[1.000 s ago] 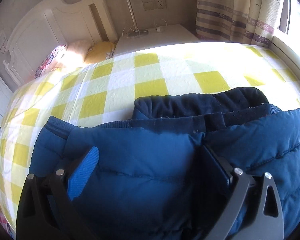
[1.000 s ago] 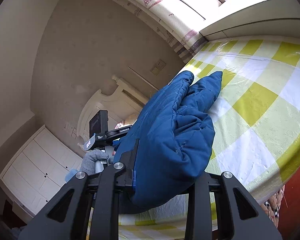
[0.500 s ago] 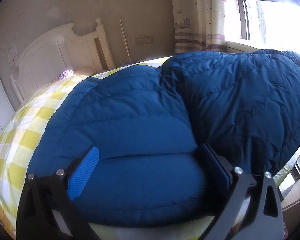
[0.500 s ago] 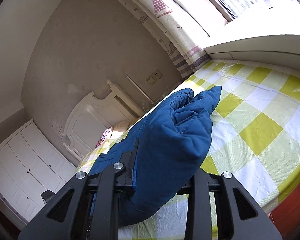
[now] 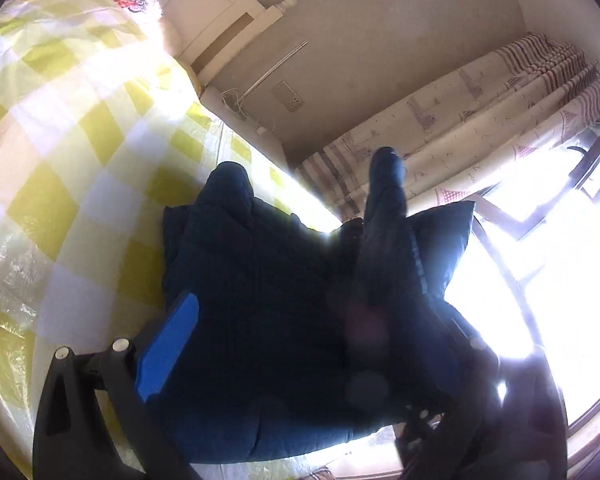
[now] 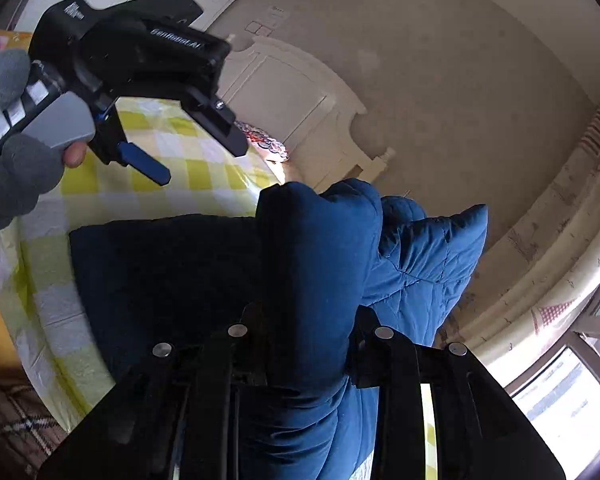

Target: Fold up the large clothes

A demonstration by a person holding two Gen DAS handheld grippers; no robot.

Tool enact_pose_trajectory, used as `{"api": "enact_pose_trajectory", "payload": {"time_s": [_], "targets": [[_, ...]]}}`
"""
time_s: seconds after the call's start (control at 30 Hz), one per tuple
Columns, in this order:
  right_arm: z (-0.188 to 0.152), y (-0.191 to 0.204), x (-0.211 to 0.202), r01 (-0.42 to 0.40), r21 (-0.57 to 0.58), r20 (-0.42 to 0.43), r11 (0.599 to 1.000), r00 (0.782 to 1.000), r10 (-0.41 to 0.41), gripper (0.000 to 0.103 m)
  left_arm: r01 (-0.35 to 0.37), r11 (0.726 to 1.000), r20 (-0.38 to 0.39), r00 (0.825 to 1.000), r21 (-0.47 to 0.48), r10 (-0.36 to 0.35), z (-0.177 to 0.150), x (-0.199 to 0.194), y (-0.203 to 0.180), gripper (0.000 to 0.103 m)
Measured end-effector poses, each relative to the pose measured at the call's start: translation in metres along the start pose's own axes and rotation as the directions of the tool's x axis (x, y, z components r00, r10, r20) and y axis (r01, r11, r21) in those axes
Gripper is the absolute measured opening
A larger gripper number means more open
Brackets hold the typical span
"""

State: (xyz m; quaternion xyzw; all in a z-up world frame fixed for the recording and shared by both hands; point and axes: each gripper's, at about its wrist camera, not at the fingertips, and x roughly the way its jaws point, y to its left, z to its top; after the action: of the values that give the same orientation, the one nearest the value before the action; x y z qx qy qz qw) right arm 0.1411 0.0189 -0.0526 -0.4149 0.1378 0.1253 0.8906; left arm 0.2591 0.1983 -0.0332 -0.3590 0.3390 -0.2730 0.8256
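A dark blue padded jacket (image 6: 320, 260) lies on the bed with the yellow and white check sheet (image 6: 180, 172). My right gripper (image 6: 310, 312) is shut on a thick fold of it and holds that fold up over the rest of the jacket. In the right wrist view my left gripper (image 6: 200, 162) hangs above the bed at the upper left, held by a grey-gloved hand (image 6: 8, 160); it is open, with nothing between its fingers. In the left wrist view my left gripper (image 5: 318, 308) frames the backlit jacket (image 5: 252, 280), which lies beyond the fingers.
A white headboard (image 6: 300, 92) and a patterned pillow (image 6: 264, 140) stand at the head of the bed. A patterned curtain (image 5: 480, 112) and a bright window (image 5: 560, 260) run along the far side. A checked rug (image 6: 24, 424) covers the floor.
Both views have rolled strongly. My right gripper has swung across with its fold of the jacket. My left gripper has come away from the jacket and now shows in the right wrist view.
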Motion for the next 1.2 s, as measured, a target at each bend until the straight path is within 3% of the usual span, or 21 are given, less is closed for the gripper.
{"api": "enact_pose_trajectory", "payload": {"time_s": [0.07, 0.13, 0.23, 0.4, 0.53, 0.67, 0.83, 0.87, 0.97, 1.0, 1.07, 1.1, 1.13, 1.2], "targets": [[-0.003, 0.046, 0.020, -0.054, -0.125, -0.026, 0.991, 0.998, 0.052, 0.031, 0.041, 0.999, -0.043, 0.998, -0.033, -0.043, 0.007, 0.005, 0.011, 0.100], [-0.008, 0.068, 0.028, -0.040, -0.155, -0.014, 0.987, 0.999, 0.038, 0.032, 0.039, 0.997, -0.081, 0.996, -0.060, -0.044, 0.009, 0.015, 0.018, 0.100], [-0.013, 0.052, 0.025, -0.059, -0.056, 0.005, 0.997, 0.998, 0.060, 0.032, 0.012, 0.998, -0.131, 0.991, -0.055, -0.019, 0.016, 0.032, 0.024, 0.100], [-0.017, 0.038, 0.016, -0.039, -0.028, 0.044, 0.999, 0.998, 0.040, 0.031, 0.071, 0.997, -0.196, 0.978, 0.009, -0.068, 0.022, 0.059, 0.005, 0.100], [-0.014, 0.039, 0.006, -0.044, -0.003, 0.071, 0.999, 0.997, 0.044, 0.031, 0.020, 0.994, -0.267, 0.964, 0.105, 0.009, 0.025, 0.095, -0.017, 0.100], [-0.013, 0.048, 0.010, -0.044, -0.021, 0.075, 0.999, 0.996, 0.046, 0.031, 0.072, 0.989, -0.353, 0.935, 0.131, -0.021, 0.038, 0.122, -0.035, 0.100], [-0.019, 0.047, 0.010, -0.038, -0.012, 0.092, 0.999, 0.995, 0.039, 0.032, -0.044, 0.984, -0.391, 0.914, 0.175, 0.110, 0.064, 0.157, -0.049, 0.100], [-0.019, 0.046, 0.011, -0.035, -0.011, 0.092, 0.999, 0.995, 0.036, 0.032, -0.058, 0.982, -0.403, 0.907, 0.179, 0.127, 0.066, 0.164, -0.048, 0.099], [-0.020, 0.049, -0.001, -0.016, 0.004, 0.104, 1.000, 0.995, 0.015, 0.037, -0.044, 0.984, -0.417, 0.901, 0.175, 0.115, 0.067, 0.171, -0.044, 0.050], [-0.022, 0.045, -0.008, -0.029, 0.021, 0.120, 0.999, 0.992, 0.026, 0.043, -0.055, 0.983, -0.402, 0.907, 0.174, 0.122, 0.068, 0.169, -0.042, 0.044], [-0.033, 0.033, -0.030, -0.032, 0.082, 0.155, 0.996, 0.988, 0.019, 0.054, -0.050, 0.984, -0.381, 0.917, 0.173, 0.114, 0.066, 0.164, -0.038, 0.039], [-0.043, 0.026, -0.044, -0.025, 0.123, 0.179, 0.992, 0.984, 0.002, 0.076, -0.046, 0.983, -0.373, 0.921, 0.176, 0.110, 0.065, 0.161, -0.035, 0.037], [-0.057, 0.017, -0.058, -0.016, 0.178, 0.204, 0.984, 0.979, -0.021, 0.091, -0.041, 0.984, -0.368, 0.924, 0.175, 0.104, 0.064, 0.158, -0.032, 0.037], [-0.090, -0.002, -0.073, -0.037, 0.298, 0.187, 0.954, 0.982, -0.021, 0.091, -0.032, 0.986, -0.364, 0.927, 0.165, 0.091, 0.062, 0.155, -0.028, 0.037]]}}
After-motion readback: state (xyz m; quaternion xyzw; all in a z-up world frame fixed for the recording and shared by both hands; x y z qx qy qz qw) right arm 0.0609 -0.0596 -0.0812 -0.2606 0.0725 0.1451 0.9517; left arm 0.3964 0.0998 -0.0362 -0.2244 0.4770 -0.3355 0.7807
